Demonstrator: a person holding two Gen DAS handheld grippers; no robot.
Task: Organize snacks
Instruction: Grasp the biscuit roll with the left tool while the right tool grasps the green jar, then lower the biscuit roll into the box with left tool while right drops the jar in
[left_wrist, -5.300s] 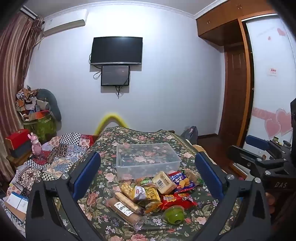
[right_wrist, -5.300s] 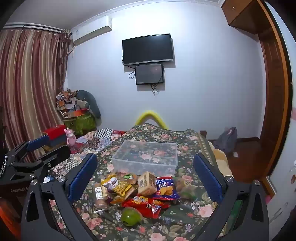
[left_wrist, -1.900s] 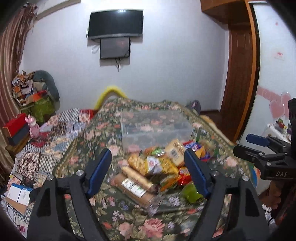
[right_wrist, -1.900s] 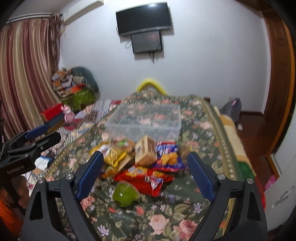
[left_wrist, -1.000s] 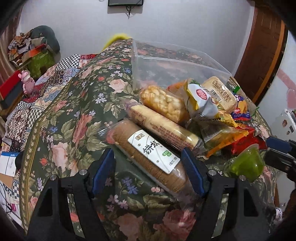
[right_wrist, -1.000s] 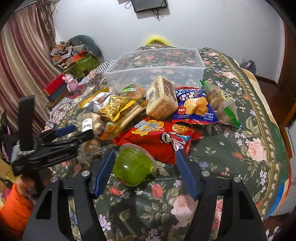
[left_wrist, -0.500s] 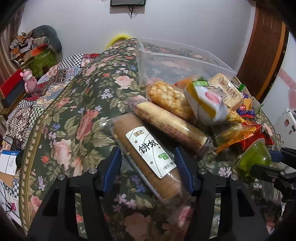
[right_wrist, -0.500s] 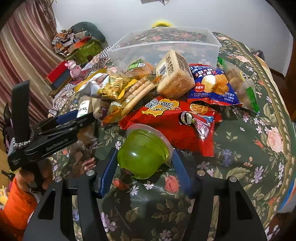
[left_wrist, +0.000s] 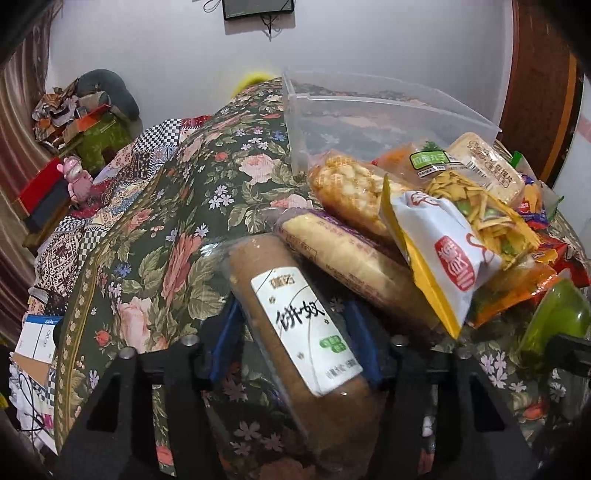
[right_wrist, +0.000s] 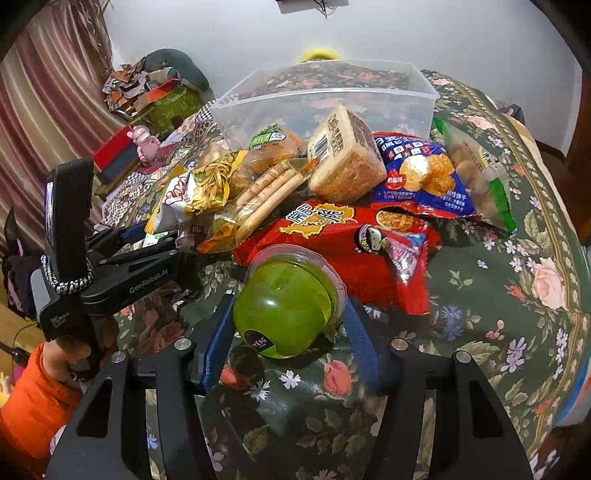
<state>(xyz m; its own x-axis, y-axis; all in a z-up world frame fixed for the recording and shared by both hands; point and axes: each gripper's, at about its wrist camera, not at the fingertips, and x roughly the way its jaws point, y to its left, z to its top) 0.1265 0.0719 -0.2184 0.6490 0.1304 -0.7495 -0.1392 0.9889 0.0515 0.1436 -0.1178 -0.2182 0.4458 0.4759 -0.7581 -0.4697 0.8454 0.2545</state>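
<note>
A pile of snacks lies on the floral cloth in front of a clear plastic bin (left_wrist: 388, 122), which also shows in the right wrist view (right_wrist: 325, 99). My left gripper (left_wrist: 291, 332) is shut on a long brown biscuit roll (left_wrist: 295, 332) with a white label, its blue pads against both sides. My right gripper (right_wrist: 288, 325) is shut on a green jelly cup (right_wrist: 284, 306) lying on its side. The left gripper (right_wrist: 147, 240) shows at the left of the right wrist view. The green cup (left_wrist: 554, 317) shows at the right of the left wrist view.
Other snacks: a pale biscuit roll (left_wrist: 351, 262), a yellow-white noodle bag (left_wrist: 450, 254), a red chip bag (right_wrist: 351, 240), a blue bag (right_wrist: 424, 173), a wrapped cake block (right_wrist: 343, 155). The cloth drops off at the left onto patchwork bedding (left_wrist: 74, 221).
Both grippers came down from high over the pile to the cloth. The left one closed around the brown biscuit roll and the right one closed around the green cup.
</note>
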